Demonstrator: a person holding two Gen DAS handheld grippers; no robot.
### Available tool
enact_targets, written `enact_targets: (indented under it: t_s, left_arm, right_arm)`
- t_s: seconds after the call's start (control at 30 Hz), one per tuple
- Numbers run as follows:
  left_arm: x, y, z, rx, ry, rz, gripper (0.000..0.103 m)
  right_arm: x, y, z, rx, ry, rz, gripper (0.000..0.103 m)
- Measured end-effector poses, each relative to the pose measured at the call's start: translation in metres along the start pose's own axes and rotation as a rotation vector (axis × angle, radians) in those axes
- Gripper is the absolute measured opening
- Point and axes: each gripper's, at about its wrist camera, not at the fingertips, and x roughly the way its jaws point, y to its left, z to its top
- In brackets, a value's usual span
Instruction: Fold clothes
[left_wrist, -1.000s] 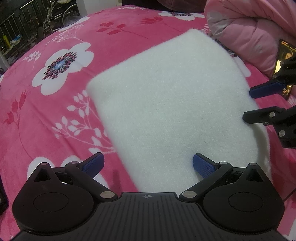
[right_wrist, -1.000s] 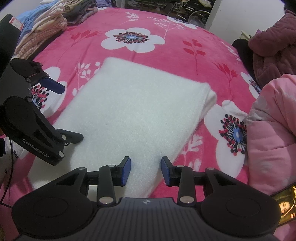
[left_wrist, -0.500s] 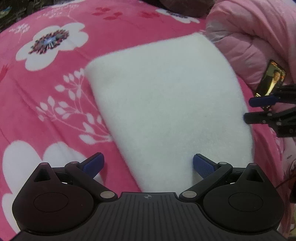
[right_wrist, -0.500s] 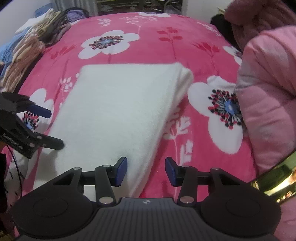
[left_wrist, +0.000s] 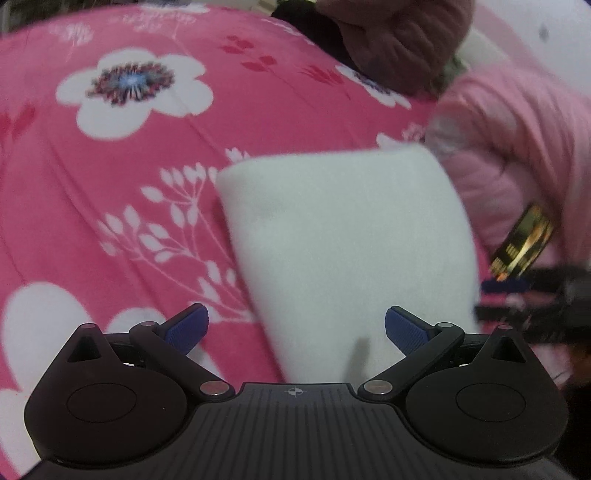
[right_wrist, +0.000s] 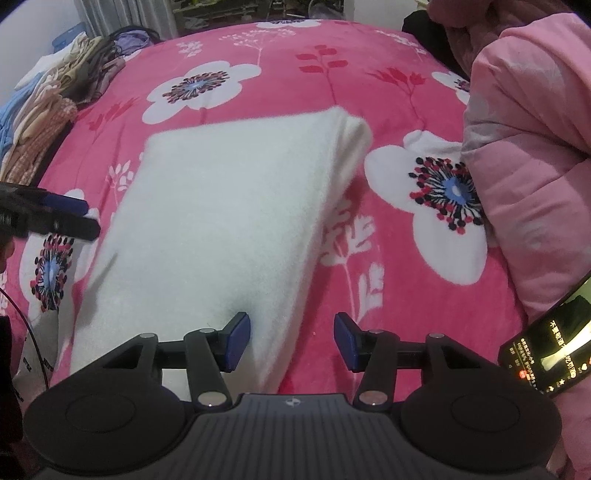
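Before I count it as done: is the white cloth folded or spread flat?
Folded. The white cloth lies as a compact rectangle on the pink bedspread, with stacked layers showing along its right edge.

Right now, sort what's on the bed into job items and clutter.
Job: folded white garment; left gripper, open; right gripper, fingers just opening, nothing gripped.
Clutter: pink quilted coat; phone; clothes pile; floral blanket.

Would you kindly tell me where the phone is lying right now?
In the right wrist view the phone sits at the lower right edge, against the pink quilted jacket, right of the folded white cloth.
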Motion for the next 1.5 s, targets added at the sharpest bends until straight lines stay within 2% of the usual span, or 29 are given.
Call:
enact_targets:
  t_s: [0.03,0.17,0.27,0.43,0.7,0.9,1.0,1.13,1.33,1.4,1.5]
  left_arm:
    - [0.004,0.006,0.000,-0.020,-0.011,-0.020,0.103]
    - [0.022,0.019,0.000,-0.058,0.038,-0.111,0.103]
    - [0.032,0.019,-0.005,-0.032,0.088,-0.194,0.103]
    - [0.038,0.020,-0.013,-0.019,0.108,-0.263,0.103]
    - [0.056,0.022,0.023,-0.061,0.062,-0.266,0.101]
    - [0.072,0.026,0.036,-0.121,0.076,-0.290,0.102]
    - [0.072,0.029,0.032,-0.118,0.071,-0.313,0.103]
    - [0.069,0.033,0.024,-0.119,0.101,-0.357,0.103]
    - [0.055,0.023,-0.013,-0.058,0.193,-0.429,0.103]
    - [0.053,0.019,-0.028,-0.057,0.249,-0.470,0.103]
    - [0.051,0.006,-0.048,-0.020,0.280,-0.486,0.103]
  right_arm:
    - [0.000,0.000,0.000,0.000,0.001,0.000,0.053]
    - [0.001,0.000,0.001,0.001,0.004,-0.003,0.054]
    - [0.001,0.001,0.001,-0.001,0.005,-0.005,0.054]
    - [0.001,0.001,0.001,-0.004,0.004,-0.007,0.054]
    - [0.001,0.000,-0.001,-0.004,0.001,-0.005,0.054]
    - [0.002,-0.005,-0.002,0.026,0.000,0.019,0.054]
    - [0.003,-0.008,-0.003,0.047,-0.001,0.037,0.054]
    - [0.004,-0.012,-0.003,0.079,0.005,0.051,0.055]
    - [0.004,-0.012,-0.003,0.090,0.007,0.051,0.055]
    - [0.004,-0.012,-0.003,0.092,0.007,0.052,0.055]
    - [0.004,-0.013,-0.003,0.099,0.007,0.057,0.055]
